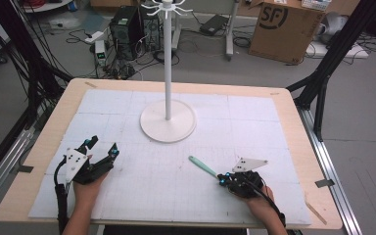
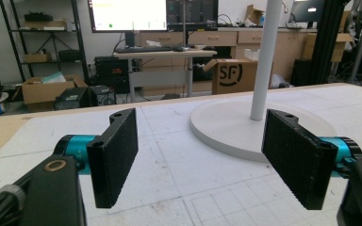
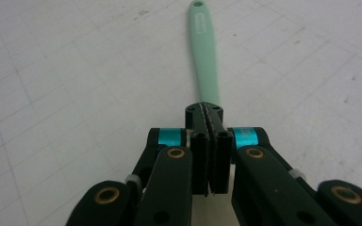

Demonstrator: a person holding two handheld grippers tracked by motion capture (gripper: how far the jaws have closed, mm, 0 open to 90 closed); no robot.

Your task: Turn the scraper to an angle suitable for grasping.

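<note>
Holding the near end of a mint-green utensil [image 3: 202,52], the right gripper [image 3: 209,113] has its jaws pressed tight together on it, so it's properly pinched, and the long flat handle runs straight away from the jaws with a little hole at the far tip. From the high view the same right gripper [image 1: 223,179] sits at the near right of the table [image 1: 293,105], hand underneath, and the green utensil [image 1: 201,166] pokes out up and to the left over the white gridded mat [image 1: 254,127], low to the surface; can't tell for sure whether the far tip touches the mat or floats just above it. Over at the near left, the left gripper [image 1: 102,147] is resting with its jaws spread wide and nothing between them, just bare mat. Its own camera shows the two black pads [image 2: 115,153] far apart, left gripper [image 2: 202,155] aimed toward the stand. A bit further back, about mid-table, there's the white stand [image 1: 168,122] with a round flat base and a tall thin pole, hooks fanned out at the top, nothing on them that I can see. Stand and utensil are well apart. Past the table edge there's a cardboard box [image 1: 284,29] on the floor, flaps open, contents not visible from here, plus a PC tower [image 1: 126,32] and a mess of cables.
</note>
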